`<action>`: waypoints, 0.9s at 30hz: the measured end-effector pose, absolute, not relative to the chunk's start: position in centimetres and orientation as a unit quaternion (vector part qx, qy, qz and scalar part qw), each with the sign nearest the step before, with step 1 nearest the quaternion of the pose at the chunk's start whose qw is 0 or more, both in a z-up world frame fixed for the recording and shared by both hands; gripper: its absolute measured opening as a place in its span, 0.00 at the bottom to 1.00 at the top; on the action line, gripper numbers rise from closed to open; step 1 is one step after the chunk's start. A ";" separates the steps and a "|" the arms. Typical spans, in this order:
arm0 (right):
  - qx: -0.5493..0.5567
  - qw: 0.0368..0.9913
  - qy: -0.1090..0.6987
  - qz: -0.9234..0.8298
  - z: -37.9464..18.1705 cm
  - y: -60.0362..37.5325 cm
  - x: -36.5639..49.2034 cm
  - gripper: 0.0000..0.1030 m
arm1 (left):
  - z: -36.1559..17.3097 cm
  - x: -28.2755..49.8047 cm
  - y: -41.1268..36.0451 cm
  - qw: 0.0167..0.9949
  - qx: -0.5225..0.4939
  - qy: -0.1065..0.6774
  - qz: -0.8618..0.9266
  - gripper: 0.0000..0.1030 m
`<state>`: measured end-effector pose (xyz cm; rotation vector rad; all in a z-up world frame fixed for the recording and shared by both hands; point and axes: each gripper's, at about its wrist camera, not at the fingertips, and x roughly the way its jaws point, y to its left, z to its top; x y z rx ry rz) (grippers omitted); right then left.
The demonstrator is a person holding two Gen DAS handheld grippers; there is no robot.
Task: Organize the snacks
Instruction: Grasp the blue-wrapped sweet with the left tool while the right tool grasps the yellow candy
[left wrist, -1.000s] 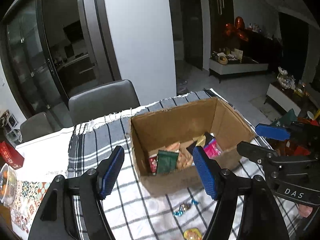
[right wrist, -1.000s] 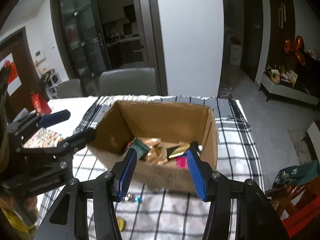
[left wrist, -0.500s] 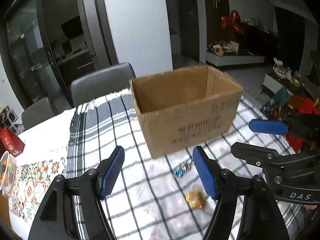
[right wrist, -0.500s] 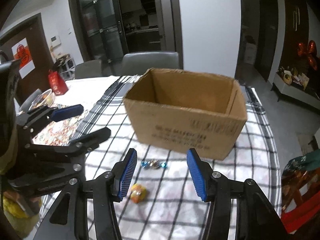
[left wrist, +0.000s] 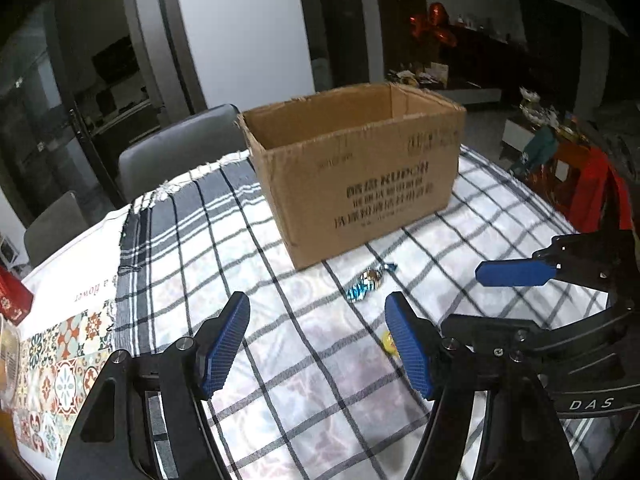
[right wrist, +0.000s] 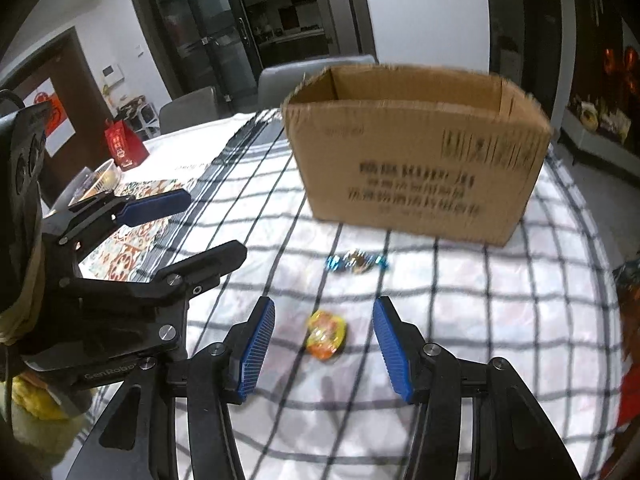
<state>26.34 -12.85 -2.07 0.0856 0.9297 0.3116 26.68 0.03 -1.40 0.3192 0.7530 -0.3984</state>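
Observation:
An open cardboard box [left wrist: 356,176] [right wrist: 416,160] stands on the checked tablecloth [left wrist: 304,360]; its inside is hidden from here. A blue-silver wrapped candy [left wrist: 368,282] [right wrist: 356,262] lies in front of the box. A yellow-orange wrapped candy [right wrist: 326,335] lies nearer, between the right gripper's fingers and just beyond their tips; in the left wrist view it [left wrist: 388,342] is mostly hidden by a finger. My left gripper [left wrist: 320,344] is open and empty above the cloth. My right gripper [right wrist: 324,344] is open and empty, low over the yellow candy.
Grey chairs [left wrist: 180,152] stand behind the table. A patterned mat [left wrist: 60,360], a red packet [right wrist: 124,148] and a clear bowl [right wrist: 96,178] are at the table's left side. Each gripper shows in the other's view, the right [left wrist: 516,274] and the left [right wrist: 156,206].
Both grippers have pulled back from over the box and dropped toward the cloth. The box's inside is no longer visible. The two candies now lie close in front of the fingers.

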 end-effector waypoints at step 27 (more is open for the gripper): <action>0.062 0.873 0.471 0.108 -10.1 -10.5 27.4 0.31 | -10.9 34.4 -2.2 0.842 0.151 0.411 -0.315 0.51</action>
